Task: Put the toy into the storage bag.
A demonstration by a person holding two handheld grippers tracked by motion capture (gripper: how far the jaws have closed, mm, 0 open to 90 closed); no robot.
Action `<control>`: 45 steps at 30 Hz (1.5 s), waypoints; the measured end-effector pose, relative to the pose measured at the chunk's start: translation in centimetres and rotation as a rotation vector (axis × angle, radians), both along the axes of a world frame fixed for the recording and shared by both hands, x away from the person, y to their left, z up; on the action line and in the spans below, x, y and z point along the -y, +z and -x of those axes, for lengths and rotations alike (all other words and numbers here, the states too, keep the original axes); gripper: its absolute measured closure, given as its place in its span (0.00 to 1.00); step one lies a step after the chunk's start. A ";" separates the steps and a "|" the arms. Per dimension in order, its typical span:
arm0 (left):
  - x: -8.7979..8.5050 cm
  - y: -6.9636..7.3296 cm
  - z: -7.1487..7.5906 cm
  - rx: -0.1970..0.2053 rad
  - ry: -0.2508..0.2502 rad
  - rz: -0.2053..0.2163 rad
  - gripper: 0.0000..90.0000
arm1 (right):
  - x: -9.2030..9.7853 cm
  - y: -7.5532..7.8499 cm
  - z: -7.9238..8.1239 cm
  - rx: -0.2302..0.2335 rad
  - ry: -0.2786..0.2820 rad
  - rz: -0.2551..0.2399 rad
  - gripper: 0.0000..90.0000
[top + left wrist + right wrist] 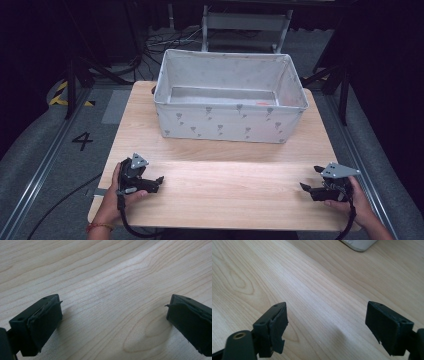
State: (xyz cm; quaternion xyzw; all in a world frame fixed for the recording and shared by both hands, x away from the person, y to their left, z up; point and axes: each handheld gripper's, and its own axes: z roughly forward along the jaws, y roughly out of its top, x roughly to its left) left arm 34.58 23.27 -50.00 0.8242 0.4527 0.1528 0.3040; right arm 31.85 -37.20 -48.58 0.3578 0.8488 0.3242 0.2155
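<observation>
Left gripper (pixel 159 180) sits low on the wooden table (pixel 225 200) at seven o'clock, jaws spread wide over bare wood; right gripper (pixel 311 178) mirrors it at four o'clock, jaws equally wide apart, gripping nothing. The grey fabric bin (pixel 227 120) stands at twelve o'clock, well apart from both.

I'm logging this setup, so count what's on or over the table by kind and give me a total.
Fabric bin: 1
Grippers: 2, the left gripper and the right gripper, both with jaws apart
Small orange thing in the bin, too small to identify: 1
Total: 4
</observation>
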 end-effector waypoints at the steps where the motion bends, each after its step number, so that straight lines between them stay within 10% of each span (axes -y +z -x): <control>1: 0.0 0.0 0.0 0.000 0.000 0.000 0.00 | 0.1 -0.2 0.1 -0.002 -0.002 -0.002 0.20; 15: 0.0 0.0 -0.1 0.001 -0.008 0.002 0.00 | 1.9 -2.0 0.6 -0.088 -0.073 -0.139 0.17; 45: 0.1 0.0 -0.1 0.001 0.011 0.005 0.00 | 1.9 -2.0 0.6 -0.087 -0.074 -0.135 0.17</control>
